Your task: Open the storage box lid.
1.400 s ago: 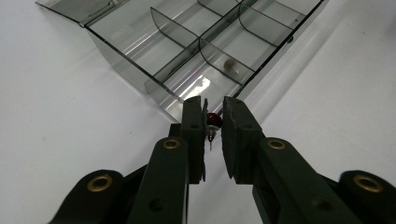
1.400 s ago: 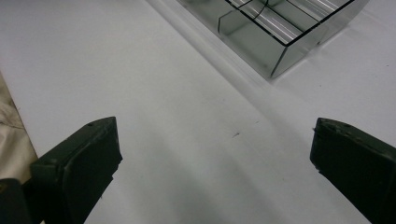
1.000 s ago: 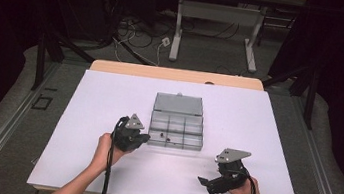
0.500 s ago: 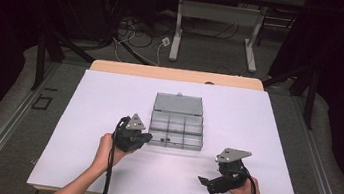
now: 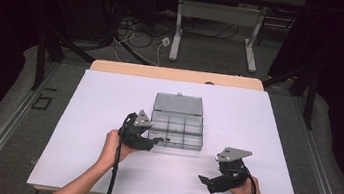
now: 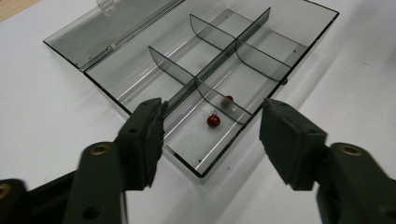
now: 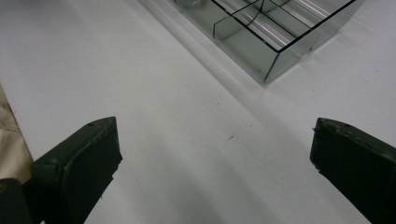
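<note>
So on the left side we've got the left hand (image 5: 115,147) coming in from the near edge, forearm angled up and to the right, wrist fairly straight, wrapped round the left tool (image 5: 151,144). The tool sits low at the near left corner of the organizer box (image 5: 177,128), tips pointing right at it. Its jaws have just been opening and now stand spread apart with nothing pinched between them. Looking along them in the left gripper view, the near corner compartment sits right in the gap, and a small red bead (image 6: 213,121) lies loose on its floor. It's round and glossy. A second reddish bead (image 6: 228,99) shows just behind the divider, blurred through the plastic.

The box itself is smoky, see-through hard plastic, rectangular, split by thin dividers into a grid of compartments, with its flat lid (image 5: 179,104) folded open on the far side. It sits around the middle of the counter (image 5: 91,116), which is covered in a smooth matte white sheet.

Moving right, the right hand (image 5: 244,190) rests near the near edge, well apart from the box, holding the right tool (image 5: 205,181) with tips pointing left. Its jaws are spread wide over bare counter, blocky black pads, holding nothing.
</note>
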Demonstrator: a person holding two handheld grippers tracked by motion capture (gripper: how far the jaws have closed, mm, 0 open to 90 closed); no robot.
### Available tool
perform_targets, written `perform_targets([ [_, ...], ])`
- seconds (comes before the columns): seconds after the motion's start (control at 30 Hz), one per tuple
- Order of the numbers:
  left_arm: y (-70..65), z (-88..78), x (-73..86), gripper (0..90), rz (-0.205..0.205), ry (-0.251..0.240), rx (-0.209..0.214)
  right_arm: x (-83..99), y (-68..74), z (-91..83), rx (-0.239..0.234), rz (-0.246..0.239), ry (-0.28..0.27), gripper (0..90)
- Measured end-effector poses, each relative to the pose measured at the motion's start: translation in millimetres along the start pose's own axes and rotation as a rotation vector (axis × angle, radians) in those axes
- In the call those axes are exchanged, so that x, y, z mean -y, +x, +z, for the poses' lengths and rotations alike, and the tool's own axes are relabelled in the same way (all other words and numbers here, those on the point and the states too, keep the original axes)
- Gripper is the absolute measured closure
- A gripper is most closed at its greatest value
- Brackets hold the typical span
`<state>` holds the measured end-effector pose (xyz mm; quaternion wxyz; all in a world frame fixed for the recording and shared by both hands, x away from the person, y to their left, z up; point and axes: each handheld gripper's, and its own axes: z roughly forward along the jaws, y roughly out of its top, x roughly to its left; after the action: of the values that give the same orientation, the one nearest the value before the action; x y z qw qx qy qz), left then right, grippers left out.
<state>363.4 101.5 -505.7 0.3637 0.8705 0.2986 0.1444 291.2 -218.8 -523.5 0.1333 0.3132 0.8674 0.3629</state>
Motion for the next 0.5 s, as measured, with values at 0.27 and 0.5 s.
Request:
perform_targets([
  [0.27,2.5,8.3,-5.8,23.5,0.002,0.013,-0.009,-0.1,-2.5,-0.3,0.010,-0.004,-0.013,1.0],
  [0.5,5.2,12.7,-8.6,18.5,-0.006,0.032,-0.006,-0.9,-3.0,-0.1,0.005,-0.007,-0.003,1.0],
])
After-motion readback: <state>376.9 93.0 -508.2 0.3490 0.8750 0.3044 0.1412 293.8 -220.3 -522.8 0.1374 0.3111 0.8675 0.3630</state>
